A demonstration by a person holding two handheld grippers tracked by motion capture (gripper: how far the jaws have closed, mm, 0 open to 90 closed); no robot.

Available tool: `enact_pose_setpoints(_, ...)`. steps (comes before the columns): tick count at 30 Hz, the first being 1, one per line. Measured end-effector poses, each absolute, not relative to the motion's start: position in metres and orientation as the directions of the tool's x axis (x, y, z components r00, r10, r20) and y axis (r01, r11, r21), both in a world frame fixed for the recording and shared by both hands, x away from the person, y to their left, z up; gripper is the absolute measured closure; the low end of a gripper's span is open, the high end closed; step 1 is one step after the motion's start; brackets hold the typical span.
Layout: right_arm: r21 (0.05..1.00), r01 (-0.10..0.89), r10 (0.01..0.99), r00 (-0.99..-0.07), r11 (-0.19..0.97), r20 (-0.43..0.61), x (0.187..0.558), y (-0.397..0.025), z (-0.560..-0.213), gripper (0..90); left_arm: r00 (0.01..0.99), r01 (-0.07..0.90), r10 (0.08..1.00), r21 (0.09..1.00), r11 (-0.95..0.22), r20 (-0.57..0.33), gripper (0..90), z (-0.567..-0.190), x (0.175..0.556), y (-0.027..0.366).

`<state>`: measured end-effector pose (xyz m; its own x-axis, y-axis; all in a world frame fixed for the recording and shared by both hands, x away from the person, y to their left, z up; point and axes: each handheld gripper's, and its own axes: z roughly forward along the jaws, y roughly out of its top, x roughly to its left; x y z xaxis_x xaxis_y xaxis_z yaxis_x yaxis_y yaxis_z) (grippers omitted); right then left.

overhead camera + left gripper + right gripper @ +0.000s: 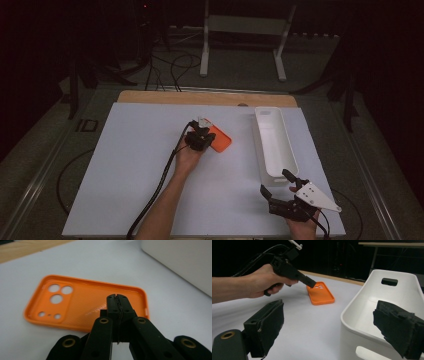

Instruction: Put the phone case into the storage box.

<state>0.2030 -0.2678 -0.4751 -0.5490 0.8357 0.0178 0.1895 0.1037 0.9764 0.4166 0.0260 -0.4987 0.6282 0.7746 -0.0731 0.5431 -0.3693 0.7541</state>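
- I see the white table top (150,165) spread across the high view, with a strip of bare wood along its far edge.
- On my right half of it I have the long white bin (274,142), lying lengthwise away from me; in the right gripper view its rounded near wall (362,315) rises between the jaws, with a handle slot cut in the far end.
- I hold the right gripper (277,185) low at the near right corner of the table, just short of the bin's near end. Its padded jaws stand wide apart, with nothing between them but the bin's rim beyond.
- I hold the left gripper (202,136) out near the middle of the table, its cable trailing back along my forearm. In the left gripper view I see its two jaw tips (117,302) pressed together, clamped on nothing, poised over the case's near long edge; I cannot tell whether they touch it.
- The orange phone case (220,141) lies flat on the table just beyond the left gripper and left of the bin, apart from it. In the left gripper view its hollow side (82,300) faces up, with the camera holes at the left end.
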Motion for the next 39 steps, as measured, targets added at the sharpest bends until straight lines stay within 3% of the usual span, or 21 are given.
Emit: enact_pose_setpoints(39,0.975,0.189,0.836,-0.548,0.113,0.009,0.202,-0.267,-0.475,9.5,0.657,0.6,0.743,0.685,-0.415,-0.125,90.0,-0.521,0.408,0.003)
